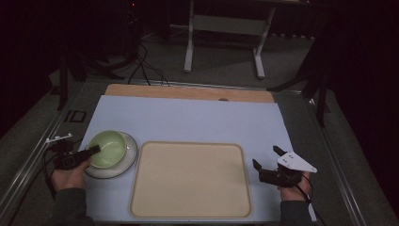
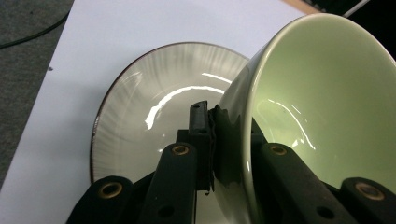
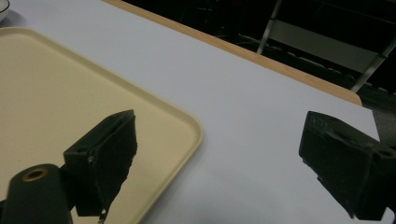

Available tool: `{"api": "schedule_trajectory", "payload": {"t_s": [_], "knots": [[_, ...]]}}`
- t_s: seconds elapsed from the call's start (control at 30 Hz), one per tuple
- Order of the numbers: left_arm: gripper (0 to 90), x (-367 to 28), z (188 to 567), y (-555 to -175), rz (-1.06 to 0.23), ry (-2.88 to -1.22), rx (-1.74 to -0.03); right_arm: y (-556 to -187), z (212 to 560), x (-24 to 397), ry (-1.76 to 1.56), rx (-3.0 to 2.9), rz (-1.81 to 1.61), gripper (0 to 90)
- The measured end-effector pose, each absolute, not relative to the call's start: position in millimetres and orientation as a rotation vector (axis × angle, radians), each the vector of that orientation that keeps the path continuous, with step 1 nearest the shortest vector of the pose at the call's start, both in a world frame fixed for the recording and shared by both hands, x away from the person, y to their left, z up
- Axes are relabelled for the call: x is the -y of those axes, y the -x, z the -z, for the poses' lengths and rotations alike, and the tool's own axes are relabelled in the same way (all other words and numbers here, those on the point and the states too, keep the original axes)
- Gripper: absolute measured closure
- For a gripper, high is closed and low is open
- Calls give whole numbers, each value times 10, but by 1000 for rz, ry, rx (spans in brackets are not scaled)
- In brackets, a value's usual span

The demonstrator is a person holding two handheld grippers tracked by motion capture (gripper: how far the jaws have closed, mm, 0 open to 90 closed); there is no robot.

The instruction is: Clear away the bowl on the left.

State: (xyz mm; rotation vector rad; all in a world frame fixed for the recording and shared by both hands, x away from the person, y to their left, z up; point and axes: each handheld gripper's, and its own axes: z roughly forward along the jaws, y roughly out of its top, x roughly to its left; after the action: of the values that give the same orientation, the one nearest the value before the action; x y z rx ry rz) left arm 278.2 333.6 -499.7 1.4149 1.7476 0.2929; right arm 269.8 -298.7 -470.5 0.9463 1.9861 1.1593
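- The green bowl [image 1: 107, 148] sits on the shallow plate [image 1: 128, 162] at the left of the table, just beside the left edge of the beige tray [image 1: 190, 180]. In the left gripper view the bowl [image 2: 327, 93] looks tipped over the plate [image 2: 154, 107], though that may be the camera's own tilt.
- The left gripper [image 1: 89, 151] is clamped on the bowl's near rim: one jaw presses the outer wall, the other reaches inside, so the thin ceramic edge is pinched between the pads. Gripping by the rim is probably the only hold that a wide, round bowl allows.
- The plate lies flat on the pale blue mat [image 1: 188, 120] and likely serves as the bowl's saucer.
- The tray lies empty in the middle of the mat, between the two hands, and looks like the place meant for the bowl.
- The right gripper [image 1: 268, 162] hovers beside the tray's right edge, jaws spread wide and holding nothing, seemingly waiting.
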Motion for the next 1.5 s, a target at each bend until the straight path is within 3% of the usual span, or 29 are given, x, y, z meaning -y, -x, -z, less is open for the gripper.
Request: {"api": "schedule_trajectory", "payload": {"t_s": [1.5], "knots": [[822, -2998, 4762, -2708, -325, -1379, -1585, -2700, 4704, 2993, -946, -1983, -1164, 109]]}}
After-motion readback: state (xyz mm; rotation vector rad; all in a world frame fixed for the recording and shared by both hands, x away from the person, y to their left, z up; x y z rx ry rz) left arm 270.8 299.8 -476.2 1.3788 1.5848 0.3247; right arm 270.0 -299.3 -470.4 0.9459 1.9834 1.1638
